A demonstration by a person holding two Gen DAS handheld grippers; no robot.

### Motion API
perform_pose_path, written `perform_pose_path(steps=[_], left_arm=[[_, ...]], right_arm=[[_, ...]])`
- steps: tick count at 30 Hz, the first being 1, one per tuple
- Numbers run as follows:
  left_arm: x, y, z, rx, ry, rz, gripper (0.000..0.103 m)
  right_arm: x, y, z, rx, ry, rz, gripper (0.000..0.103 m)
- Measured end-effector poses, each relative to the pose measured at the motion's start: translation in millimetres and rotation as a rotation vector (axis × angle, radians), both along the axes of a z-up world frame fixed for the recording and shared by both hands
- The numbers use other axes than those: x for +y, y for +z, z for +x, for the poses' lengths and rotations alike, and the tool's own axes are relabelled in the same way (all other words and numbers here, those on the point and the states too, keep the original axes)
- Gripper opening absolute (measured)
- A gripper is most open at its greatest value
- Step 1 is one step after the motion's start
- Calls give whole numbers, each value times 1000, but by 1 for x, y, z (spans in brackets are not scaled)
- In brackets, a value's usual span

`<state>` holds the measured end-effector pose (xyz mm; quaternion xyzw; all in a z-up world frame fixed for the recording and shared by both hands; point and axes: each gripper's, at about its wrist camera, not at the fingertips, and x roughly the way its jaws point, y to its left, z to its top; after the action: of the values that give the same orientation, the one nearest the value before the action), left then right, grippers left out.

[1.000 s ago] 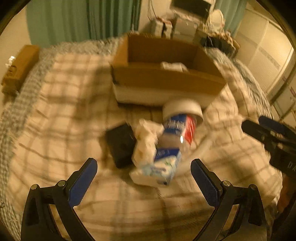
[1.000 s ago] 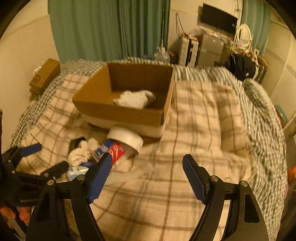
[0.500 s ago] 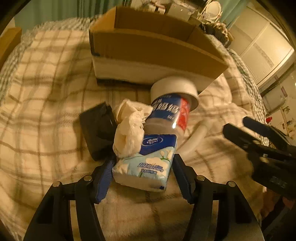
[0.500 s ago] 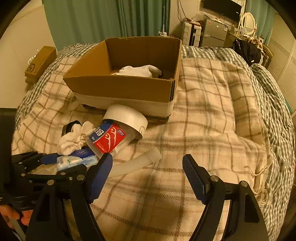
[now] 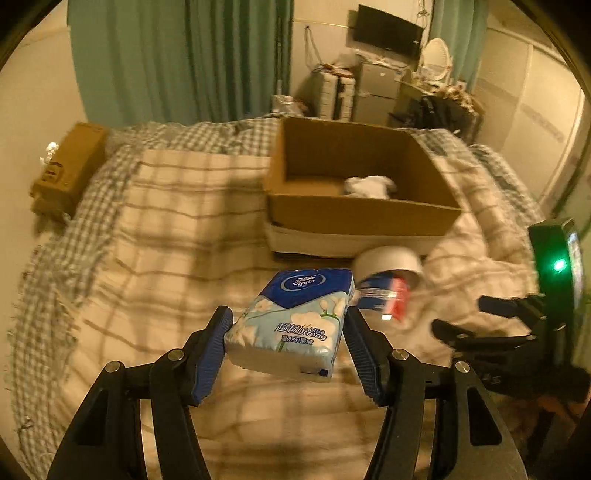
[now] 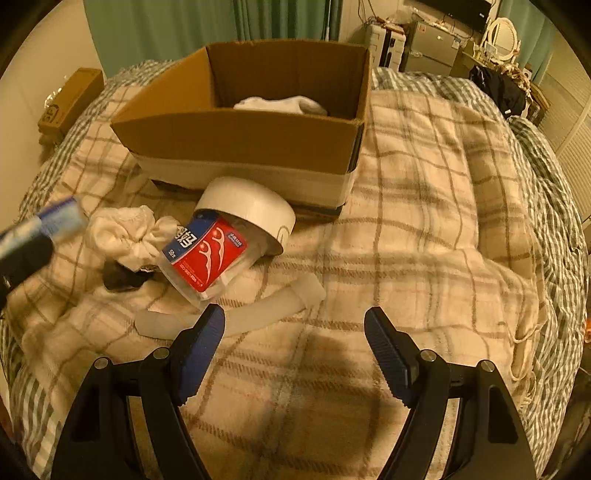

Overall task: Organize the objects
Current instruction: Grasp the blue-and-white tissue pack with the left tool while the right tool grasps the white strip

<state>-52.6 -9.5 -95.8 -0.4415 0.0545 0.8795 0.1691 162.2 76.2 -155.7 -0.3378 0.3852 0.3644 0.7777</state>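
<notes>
Apparently airborne, soft plastic-wrapped tissue pack (image 5: 291, 321) squeezed by left hand-held gripper (image 5: 288, 349)

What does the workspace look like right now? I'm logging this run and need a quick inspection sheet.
Surface: bed with plaid blanket, rumpled.
Job's things: tissue pack held off the blanket; cardboard box open, white cloth inside; floss jar on its side before the box; white socks, a dark item and a pale strip beside it.
Clutter: small brown box at the bed's edge.
Grippers: left gripper shut on the pack; right gripper open, empty.
Cables: some on the far wall, unclear.
Surroundings: green curtains, wall TV, shelves.
</notes>
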Motion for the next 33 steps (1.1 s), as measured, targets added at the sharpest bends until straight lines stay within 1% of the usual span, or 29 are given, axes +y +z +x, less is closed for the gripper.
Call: perform_pose_path(steps=[1,3,6,11,14,16,18,19,20,21,23,24,25,26,28,32,33], left_arm=[[-1,-5,-1,2,15,-22,63],[-2,-14,-5,-5,28,-40,63],[-4,-29,-9,-48,39,-32,63],[-5,-44,-13,-86,45,-28,63],[-2,-51,-13,-108,41,-30,63],[-1,-53,-13,-115,37,-29,63],[-2,-54,-13,-117,35,-27,63],[-2,-54,-12,-119,36,-24,63],[-3,-53,-12,-120,38,-20,63],[-4,-53,-12,-121,40,-17,63],[-7,-52,-11,-122,46,-11,63],[-7,-51,-11,-121,48,-10,63],[-8,-50,-10,-118,51,-9,63],[-10,-47,-8,-113,54,-8,63],[-12,-43,-6,-101,58,-6,63],[-15,-33,-1,-83,60,-7,63],[-15,-30,1,-77,61,-9,63]], right_arm=[[3,-2,2,6,-10,-3,78],[8,-6,5,19,-25,-2,78],[16,-14,9,47,-44,-22,78],[28,-40,20,119,-76,-87,78],[33,-50,23,126,-86,-121,78],[36,-55,20,109,-74,-153,78],[37,-57,17,92,-66,-170,76],[37,-57,15,93,-54,-167,68],[36,-55,13,98,-43,-157,57],[35,-54,11,103,-33,-148,51],[31,-49,5,99,-10,-124,30],[29,-45,2,103,2,-107,24],[26,-41,0,106,9,-91,15],[24,-37,-1,109,12,-75,11],[17,-24,-4,122,29,-24,9],[6,2,-16,126,71,59,7],[3,5,-19,124,80,74,7]])
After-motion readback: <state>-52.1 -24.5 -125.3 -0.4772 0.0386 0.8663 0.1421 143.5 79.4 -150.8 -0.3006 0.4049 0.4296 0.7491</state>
